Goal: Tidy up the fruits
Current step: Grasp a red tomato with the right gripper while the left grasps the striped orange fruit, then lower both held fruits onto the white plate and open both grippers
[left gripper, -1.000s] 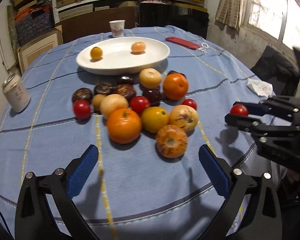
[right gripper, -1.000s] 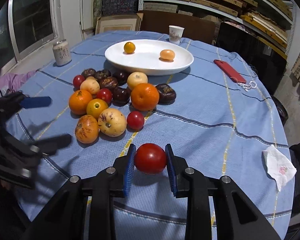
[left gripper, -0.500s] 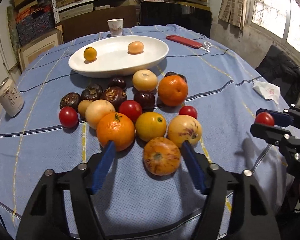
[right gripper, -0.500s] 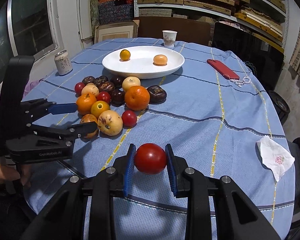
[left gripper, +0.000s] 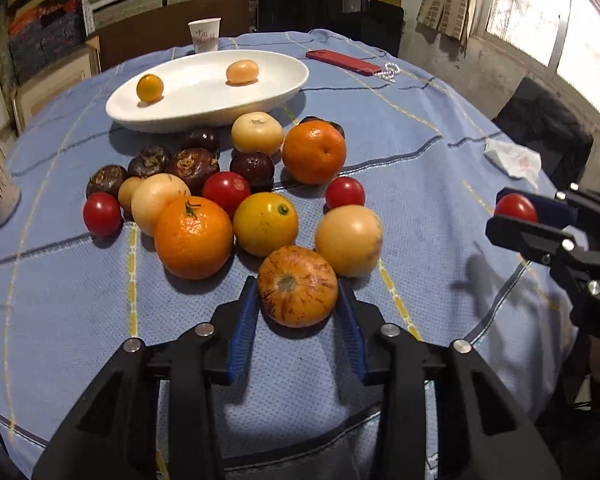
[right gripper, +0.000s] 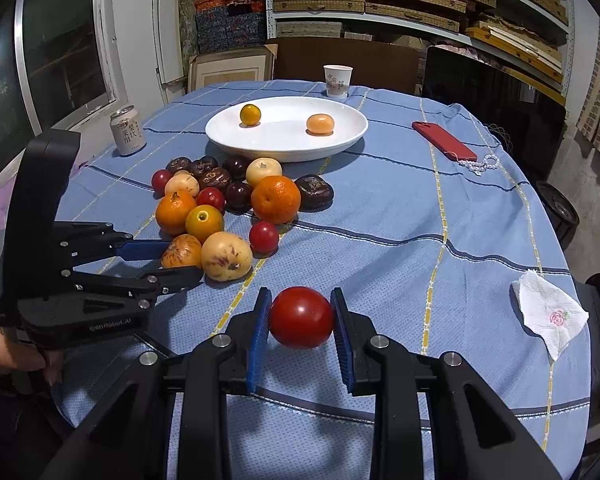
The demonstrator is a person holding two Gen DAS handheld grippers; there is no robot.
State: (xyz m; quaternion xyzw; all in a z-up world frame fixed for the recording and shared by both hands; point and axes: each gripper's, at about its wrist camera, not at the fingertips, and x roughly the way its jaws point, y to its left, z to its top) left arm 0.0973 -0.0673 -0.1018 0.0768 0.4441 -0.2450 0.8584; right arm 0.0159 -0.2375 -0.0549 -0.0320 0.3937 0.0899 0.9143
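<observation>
A streaked orange fruit (left gripper: 296, 296) lies on the blue tablecloth at the near edge of a heap of oranges, tomatoes, pale and dark fruits (left gripper: 228, 192). My left gripper (left gripper: 298, 292) is closing around it, and both blue pads touch its sides. From the right wrist view, the left gripper (right gripper: 182, 260) reaches in from the left onto that fruit (right gripper: 180, 250). My right gripper (right gripper: 300, 308) is shut on a red tomato (right gripper: 301, 317), held just above the cloth. A white plate (left gripper: 204, 120) behind the heap holds a small orange (left gripper: 149, 87) and a pale orange fruit (left gripper: 242, 71).
A drink can (right gripper: 128, 130) stands left of the plate and a paper cup (left gripper: 205, 35) behind it. A red phone with a bead chain (left gripper: 342, 62) lies at the back right. A crumpled tissue (left gripper: 514, 160) sits near the table's right edge. A person's hand (right gripper: 4, 354) holds the left gripper.
My left gripper's jaws went from wide open to closed around the streaked orange fruit, after sliding forward over it. The right gripper keeps its hold on the tomato.
</observation>
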